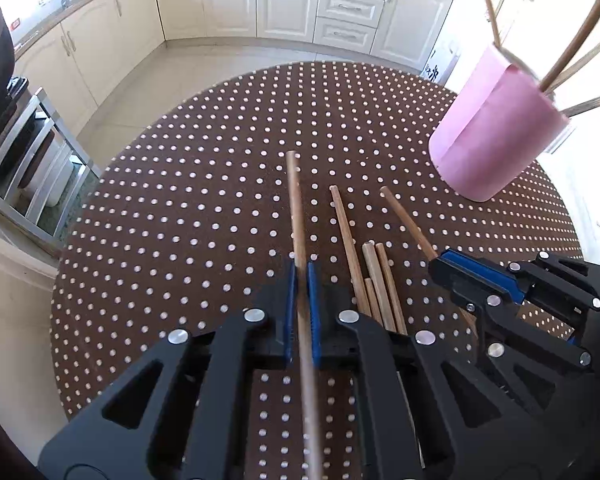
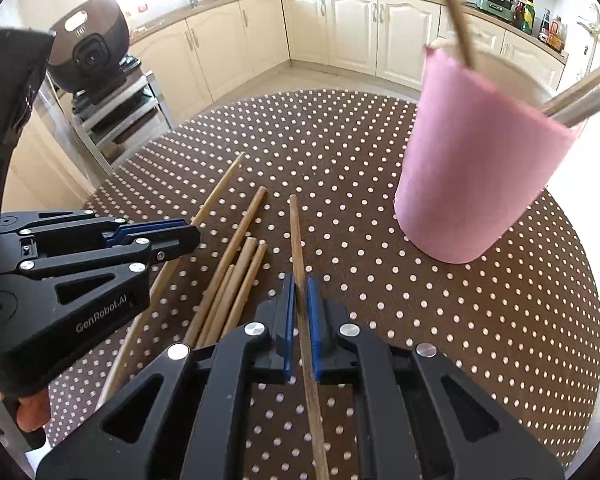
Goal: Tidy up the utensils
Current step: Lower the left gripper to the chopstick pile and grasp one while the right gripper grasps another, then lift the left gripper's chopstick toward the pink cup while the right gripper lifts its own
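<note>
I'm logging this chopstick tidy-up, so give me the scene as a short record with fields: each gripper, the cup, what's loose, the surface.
left gripper: shut on a chopstick, lifted off the table
right gripper: shut on a second chopstick
cup: pink, upright, far right on the table, several sticks already standing in it
loose chopsticks: small bundle lying between the two grippers
table: round, brown cloth with white dots
left to do: both held sticks and the bundle are not yet in the cup
</note>
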Motion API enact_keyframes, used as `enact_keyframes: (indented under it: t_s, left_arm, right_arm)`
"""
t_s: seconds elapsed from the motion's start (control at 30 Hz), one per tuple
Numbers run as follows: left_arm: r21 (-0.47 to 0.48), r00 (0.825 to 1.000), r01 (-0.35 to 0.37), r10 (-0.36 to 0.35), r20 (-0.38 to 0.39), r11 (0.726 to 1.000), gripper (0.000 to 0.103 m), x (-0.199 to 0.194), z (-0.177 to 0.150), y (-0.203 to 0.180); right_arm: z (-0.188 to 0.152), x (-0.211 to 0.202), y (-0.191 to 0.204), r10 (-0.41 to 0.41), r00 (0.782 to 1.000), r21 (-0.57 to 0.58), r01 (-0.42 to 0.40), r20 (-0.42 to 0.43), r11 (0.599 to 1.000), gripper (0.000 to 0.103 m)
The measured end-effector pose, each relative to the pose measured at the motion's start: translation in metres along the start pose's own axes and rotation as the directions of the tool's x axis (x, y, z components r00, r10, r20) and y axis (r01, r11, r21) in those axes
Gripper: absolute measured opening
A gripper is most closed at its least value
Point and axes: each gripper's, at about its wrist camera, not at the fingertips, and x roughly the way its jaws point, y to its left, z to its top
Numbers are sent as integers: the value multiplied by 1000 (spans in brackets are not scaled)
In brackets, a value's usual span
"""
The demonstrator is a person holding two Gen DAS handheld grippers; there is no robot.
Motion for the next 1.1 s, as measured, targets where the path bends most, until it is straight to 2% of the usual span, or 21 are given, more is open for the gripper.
enact_keyframes:
  t_s: [0.33,0.5,0.63,0.67,0.73,0.77,0.8,0.93,1.0,1.07,1.1]
  left_arm:
    - [17,990,37,-39,137,999,6,-89,-12,0]
    - [69,993,18,-26,116,997,7,-103,-22,-10]
    - [63,997,11,-16,78,998,7,-98,-28,-13]
    - [65,997,5,-10,71,998,11,-95,-27,-12]
    - [78,998,-26,22,58,997,35,-88,-28,-12]
    - [80,997,-39,34,66,996,59,-84,-27,-12]
    - [81,995,-55,48,87,995,60,-82,-27,-11]
    - [65,998,-33,29,56,997,58,-67,-23,-5]
    - [71,999,-33,31,36,997,42,-55,-21,-3]
    - [64,1000,-22,22,8,998,35,-44,-18,-2]
    - [61,1000,-21,21,-3,998,35,-37,-17,-1]
  right_arm:
    - [-2,-81,3,33,989,0,-33,141,999,5]
    - [-10,-102,9,31,989,-10,-30,145,999,5]
    - [-16,-97,14,38,992,-7,-38,121,999,5]
    - [-18,-95,14,41,993,-8,-40,115,999,5]
    - [-17,-91,18,45,993,-7,-44,107,999,5]
    - [-18,-92,19,46,993,-9,-46,105,999,5]
    - [-18,-91,20,48,994,-9,-47,103,999,5]
    - [-16,-79,17,58,994,-5,-57,96,998,5]
    - [-13,-73,15,60,994,-3,-60,92,998,5]
    - [-11,-65,13,64,994,4,-64,86,998,5]
    - [-10,-62,11,65,994,6,-66,84,998,5]
